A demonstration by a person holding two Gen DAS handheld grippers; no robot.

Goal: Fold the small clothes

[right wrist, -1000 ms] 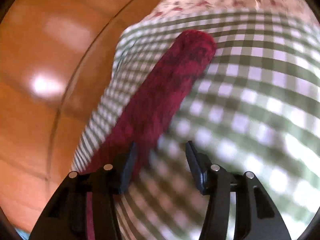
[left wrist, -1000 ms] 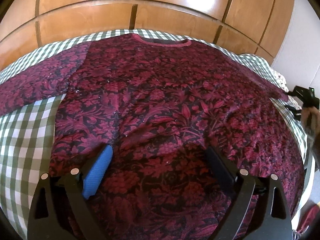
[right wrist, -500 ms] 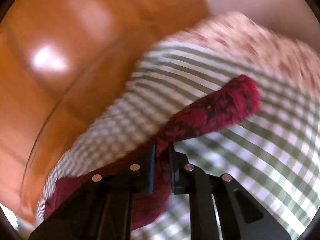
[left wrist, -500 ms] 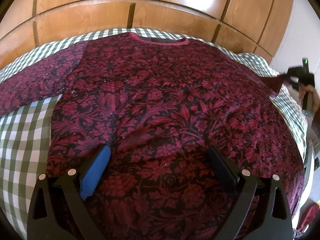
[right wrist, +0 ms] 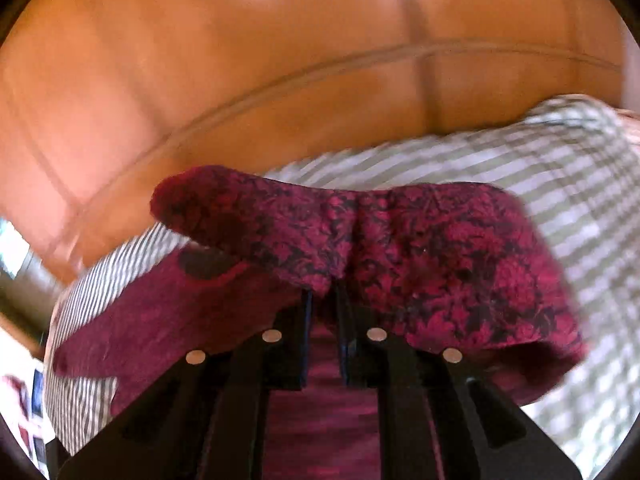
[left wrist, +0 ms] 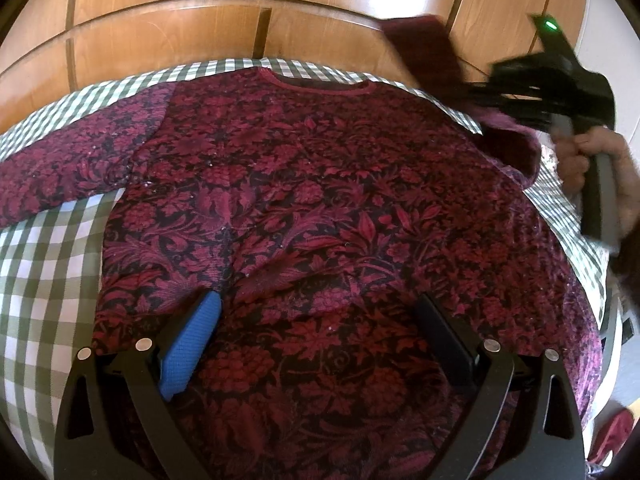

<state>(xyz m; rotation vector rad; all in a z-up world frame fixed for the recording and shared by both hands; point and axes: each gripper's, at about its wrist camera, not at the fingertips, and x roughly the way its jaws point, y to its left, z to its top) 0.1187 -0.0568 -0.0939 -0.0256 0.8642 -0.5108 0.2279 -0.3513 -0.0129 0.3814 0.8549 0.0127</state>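
A dark red flower-patterned sweater [left wrist: 320,208] lies flat, neckline at the far side, on a green-and-white checked cloth [left wrist: 44,264]. My left gripper [left wrist: 320,312] hovers open over the lower body of the sweater, its blue pad on the left, nothing between its fingers. My right gripper [right wrist: 325,300] is shut on the sweater's right sleeve [right wrist: 360,232], which drapes over its fingers with the cuff hanging to the left. In the left wrist view the right gripper [left wrist: 480,92] holds that sleeve [left wrist: 424,48] lifted above the right shoulder, a hand [left wrist: 588,160] gripping its handle.
A brown wooden panelled headboard [left wrist: 200,40] rises behind the checked cloth. The left sleeve [left wrist: 60,168] lies stretched out flat to the left. A cream flowered fabric [right wrist: 628,120] shows at the far right edge of the cloth.
The right gripper shut on the right sleeve, lifted it off the cloth and swung it up and inward toward the sweater's body. The left gripper stayed put.
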